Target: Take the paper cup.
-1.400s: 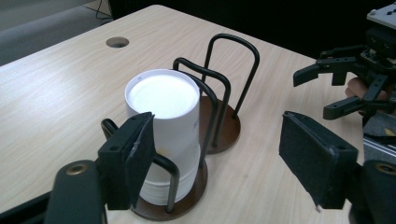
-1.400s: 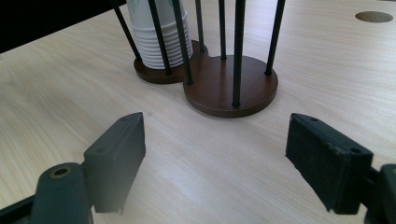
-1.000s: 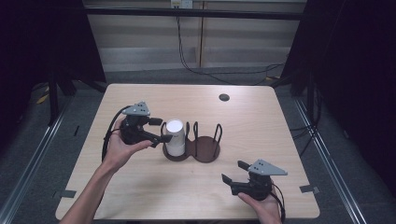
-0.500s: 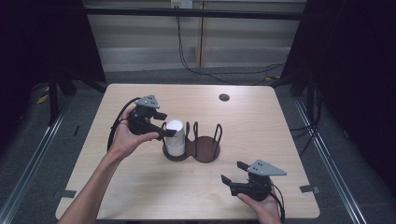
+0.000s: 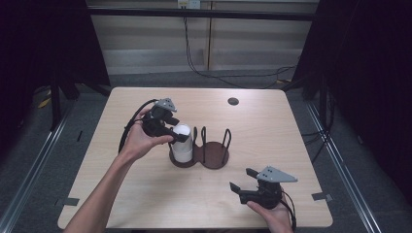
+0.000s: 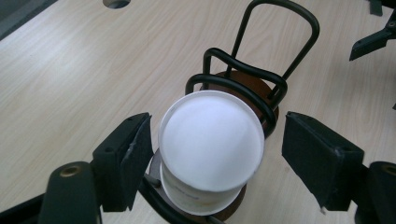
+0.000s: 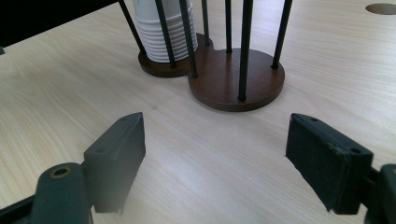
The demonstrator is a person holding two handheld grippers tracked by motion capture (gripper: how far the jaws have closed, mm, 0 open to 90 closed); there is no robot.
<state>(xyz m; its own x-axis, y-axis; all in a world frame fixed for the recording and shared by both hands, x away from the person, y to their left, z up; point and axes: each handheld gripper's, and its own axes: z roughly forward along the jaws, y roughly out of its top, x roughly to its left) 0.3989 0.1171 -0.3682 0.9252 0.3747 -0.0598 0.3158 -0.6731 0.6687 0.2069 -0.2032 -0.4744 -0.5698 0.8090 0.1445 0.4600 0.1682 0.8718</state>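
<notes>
A stack of white paper cups (image 5: 182,141), nested upside down, is sitting in the left ring of a two-ring wire cup holder (image 5: 214,150) near the middle of the desk (image 5: 286,141). The left claw (image 6: 212,161) is hovering over the top of the stack with its jaws spread apart, one on each side of the uppermost cup and not yet pressing it; in the gripper's own view a gap is showing on the right side especially. The right claw (image 5: 241,179) is resting near the front right corner of the desk, jaws wide apart and holding nothing, facing the holder. The cups are probably very light, thin-walled and easy to crush, and nested cups tend to cling, so a gentle squeeze across the closed base end of the top cup, clear of the wire loops, seems the best hold. Compared with a second ago, the left claw is sitting higher and tipped more steeply down over the stack, while the right claw is lying where it was.
</notes>
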